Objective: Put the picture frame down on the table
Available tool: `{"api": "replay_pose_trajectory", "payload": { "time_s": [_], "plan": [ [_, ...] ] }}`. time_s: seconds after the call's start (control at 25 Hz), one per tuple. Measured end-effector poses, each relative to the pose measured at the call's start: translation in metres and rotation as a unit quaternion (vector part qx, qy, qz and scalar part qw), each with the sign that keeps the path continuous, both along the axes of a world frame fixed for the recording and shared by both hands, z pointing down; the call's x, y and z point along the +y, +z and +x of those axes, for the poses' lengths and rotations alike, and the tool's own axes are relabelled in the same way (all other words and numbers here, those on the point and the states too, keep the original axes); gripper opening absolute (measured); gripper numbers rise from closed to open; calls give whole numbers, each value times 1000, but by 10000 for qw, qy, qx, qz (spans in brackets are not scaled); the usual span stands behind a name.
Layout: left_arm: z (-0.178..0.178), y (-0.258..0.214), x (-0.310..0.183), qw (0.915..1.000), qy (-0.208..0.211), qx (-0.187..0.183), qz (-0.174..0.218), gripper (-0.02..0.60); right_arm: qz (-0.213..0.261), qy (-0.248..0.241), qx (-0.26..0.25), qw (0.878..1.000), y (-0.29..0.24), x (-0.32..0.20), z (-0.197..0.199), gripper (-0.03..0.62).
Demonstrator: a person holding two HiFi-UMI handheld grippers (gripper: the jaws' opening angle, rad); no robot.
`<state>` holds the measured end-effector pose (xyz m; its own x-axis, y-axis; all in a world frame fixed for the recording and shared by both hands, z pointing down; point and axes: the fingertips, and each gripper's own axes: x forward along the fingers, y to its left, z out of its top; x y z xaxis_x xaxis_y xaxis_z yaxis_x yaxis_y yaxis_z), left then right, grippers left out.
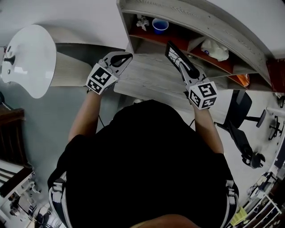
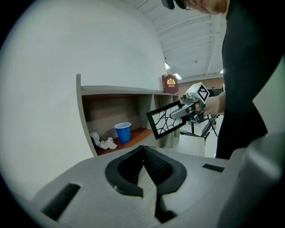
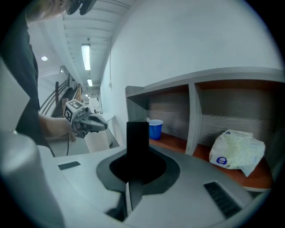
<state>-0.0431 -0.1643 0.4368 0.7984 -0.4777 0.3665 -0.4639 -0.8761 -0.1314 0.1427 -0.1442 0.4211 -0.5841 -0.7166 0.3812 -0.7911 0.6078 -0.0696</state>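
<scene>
**STEP IN HAND: FRAME CARRIED OVER TABLE, SET-DOWN NOT YET DONE**

1. L gripper (image 1: 127, 56): at the table's (image 1: 147, 80) left edge, near the back-left corner. Jaws are closed tip to tip w/ nothing between them. It takes no part in the carry.

2. Table: grey wood-grain top w/ a shelf unit (image 1: 187, 11) along the back edge. The middle of the top is bare.

3. Picture frame (image 1: 175, 52): black, w/ a branch-pattern insert. The R gripper (image 1: 186, 67) has its jaws clenched on one edge of it. The frame is tilted and in the air over the right part of the table, near the back edge and in front of the shelf's lower board. The L gripper view shows it clear of the top.

4. Shelf contents:
   - Left compartment: crumpled tissue (image 1: 142, 22) and blue cup (image 1: 160, 25).
   - Compartment further right: white bag (image 1: 216, 49).
   - On top of the unit: red booklet (image 2: 169, 84).

**Status (judged):** transport phase, approx. mid-task. The frame is gripped but not placed.

**Next move (judged):**
- Lower the R gripper toward the bare top, forward of the shelf.
- Tip the frame until an edge or its back meets the wood.
- Release the jaws only once the table carries the frame.
- Keep clear of the shelf's lower board during descent. An early release would drop the frame onto its corner.
</scene>
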Motion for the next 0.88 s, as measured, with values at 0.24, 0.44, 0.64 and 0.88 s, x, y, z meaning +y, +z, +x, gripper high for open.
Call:
{"api": "replay_pose_trajectory", "payload": {
  "time_s": [0.24, 0.44, 0.64, 0.88],
  "plan": [
    [-17, 15, 4, 9996, -238, -153, -99, 17, -223, -392, 11, 9990, 25, -6, -25, 17],
    [-28, 23, 10, 9988, -398, -202, -214, 17, -496, -586, -37, 9970, 48, -10, -41, 17],
    [-40, 27, 12, 9978, -580, -222, -252, 17, -749, -756, -41, 9943, 74, -16, -55, 17],
    [-55, 36, 22, 9961, -741, -290, -369, 17, -1164, -891, -68, 9892, 112, -19, -72, 17]
  ]
}}
